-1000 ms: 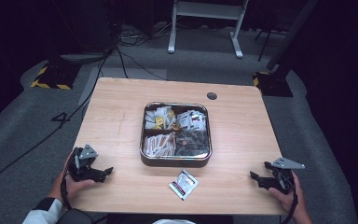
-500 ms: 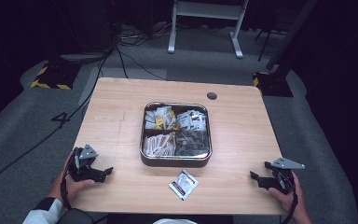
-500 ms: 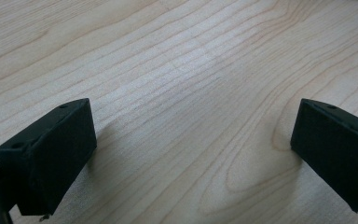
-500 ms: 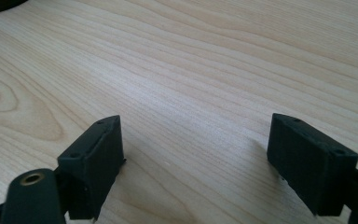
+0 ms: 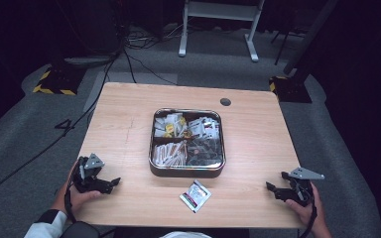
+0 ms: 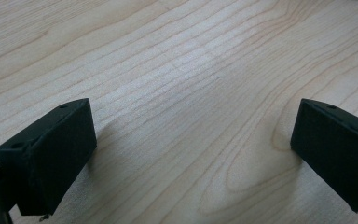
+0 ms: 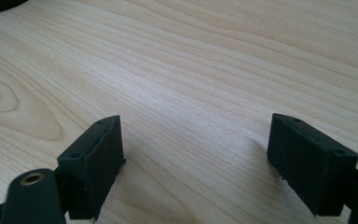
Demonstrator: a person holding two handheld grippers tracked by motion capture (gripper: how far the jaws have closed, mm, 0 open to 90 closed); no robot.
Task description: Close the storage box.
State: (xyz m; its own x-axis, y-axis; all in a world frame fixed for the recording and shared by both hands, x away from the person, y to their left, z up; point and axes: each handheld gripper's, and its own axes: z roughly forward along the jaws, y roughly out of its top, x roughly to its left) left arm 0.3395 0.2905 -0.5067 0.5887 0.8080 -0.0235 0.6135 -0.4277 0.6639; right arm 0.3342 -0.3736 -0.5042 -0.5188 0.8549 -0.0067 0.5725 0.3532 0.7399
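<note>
A small white square sachet with a dark red and black print [image 5: 195, 195] is lying flat on the pale wooden table [image 5: 129, 124], close to the near edge and just in front of a square metal tray with four compartments [image 5: 187, 170]. The tray is sitting near the middle of the table and is holding mixed packets: pale and yellow ones in the far-left section, white ones far right, tan sticks near left, dark ones near right.

The left gripper [image 5: 110, 183], black with a grey three-cornered plate, is resting at the near left corner, well apart from the sachet. Its jaws are standing wide apart over bare wood, as the left gripper view shows. The right gripper [image 5: 271, 187] is resting at the near right edge, also well apart from the sachet, its jaws likewise spread and holding nothing.

The sachet looks thin and flat, so a jaw may slide over it or push it off the near edge rather than getting under it. Reaching low could also knock the tray's rim.

The tabletop is smooth light woodgrain with a small dark round cap [image 5: 225, 102] near the far edge. Beyond it, grey carpet, black cables and a white metal stand [image 5: 218, 20] are sitting in a dim room.
</note>
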